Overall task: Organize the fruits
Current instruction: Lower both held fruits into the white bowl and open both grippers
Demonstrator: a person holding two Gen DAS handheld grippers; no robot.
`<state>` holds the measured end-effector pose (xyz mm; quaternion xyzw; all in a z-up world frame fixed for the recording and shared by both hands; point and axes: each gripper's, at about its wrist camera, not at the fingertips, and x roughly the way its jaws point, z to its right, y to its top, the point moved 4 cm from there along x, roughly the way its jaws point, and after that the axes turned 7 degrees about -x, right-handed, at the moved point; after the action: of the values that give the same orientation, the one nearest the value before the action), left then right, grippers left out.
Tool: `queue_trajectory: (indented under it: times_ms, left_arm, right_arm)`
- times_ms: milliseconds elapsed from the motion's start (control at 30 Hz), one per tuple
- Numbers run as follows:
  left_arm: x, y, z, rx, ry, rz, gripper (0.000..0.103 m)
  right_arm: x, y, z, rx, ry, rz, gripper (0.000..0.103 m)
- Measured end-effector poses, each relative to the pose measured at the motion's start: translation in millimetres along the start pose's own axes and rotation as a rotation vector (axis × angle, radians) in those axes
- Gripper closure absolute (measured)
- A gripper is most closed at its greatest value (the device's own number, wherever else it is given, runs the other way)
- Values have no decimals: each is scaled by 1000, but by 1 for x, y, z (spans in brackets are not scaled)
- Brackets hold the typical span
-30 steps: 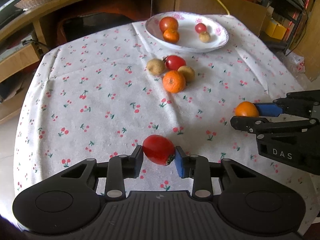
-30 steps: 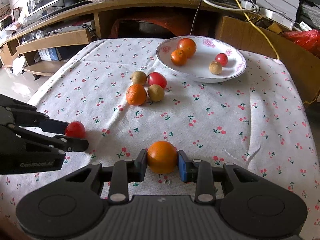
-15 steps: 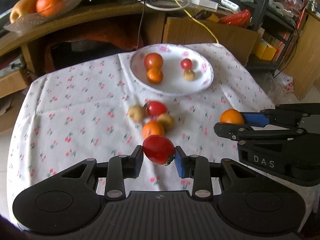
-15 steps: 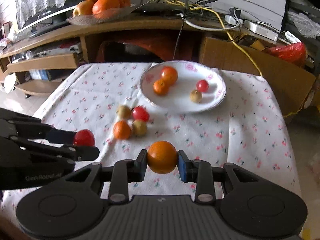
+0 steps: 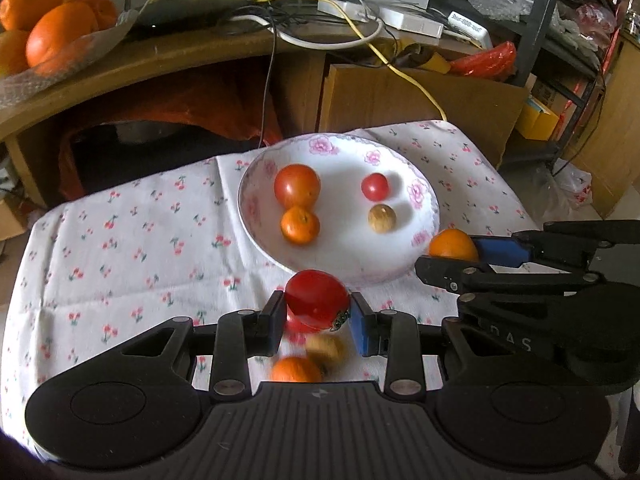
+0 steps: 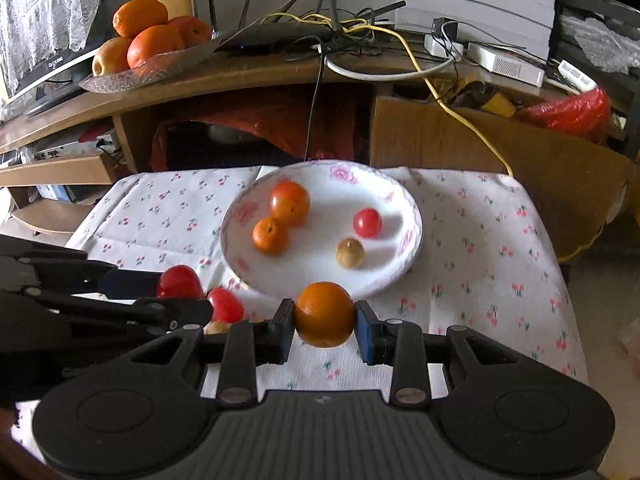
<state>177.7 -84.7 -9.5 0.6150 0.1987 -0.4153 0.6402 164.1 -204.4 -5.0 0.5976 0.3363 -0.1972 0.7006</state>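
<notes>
Both tongs angled down over the table (image 5: 120, 240), side by side near the plate (image 5: 430, 200). Left tongs (image 5: 316, 316) clenched on red tomato (image 5: 316, 298), just short of plate rim. Right tongs (image 6: 325, 326) clenched on orange (image 6: 325, 314), also at the near rim

Two grippers, one plate (image 5: 256, 240) (four fruits inside), two fruits gripped, three loose fruits.
</notes>
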Motion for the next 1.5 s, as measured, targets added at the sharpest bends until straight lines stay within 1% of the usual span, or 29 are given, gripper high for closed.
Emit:
queue_trajectory:
  times_ms: [233, 467, 533, 667, 933, 1367, 1500]
  left_arm:
    - [21, 14, 1, -1, 6, -4, 61]
    - [39, 18, 3, 6, 12, -20, 62]
    - [40, 20, 4, 26, 26, -5, 63]
    - [43, 25, 1, 26, 20, -2, 62]
    - [51, 29, 4, 74, 52, 15, 62]
    - [57, 30, 4, 63, 38, 8, 60]
    - [55, 31, 3, 58, 39, 13, 56]
  right_arm:
    - [25, 11, 9, -16, -4, -12, 54]
    - [41, 15, 16, -18, -3, -21, 54]
    - [46, 14, 17, -17, -3, -27, 54]
    - [51, 18, 20, -9, -2, -23, 54]
    - [64, 20, 23, -3, 10, -35, 54]
    - [70, 19, 30, 18, 4, -37, 53]
    - [69, 19, 30, 21, -4, -30, 53]
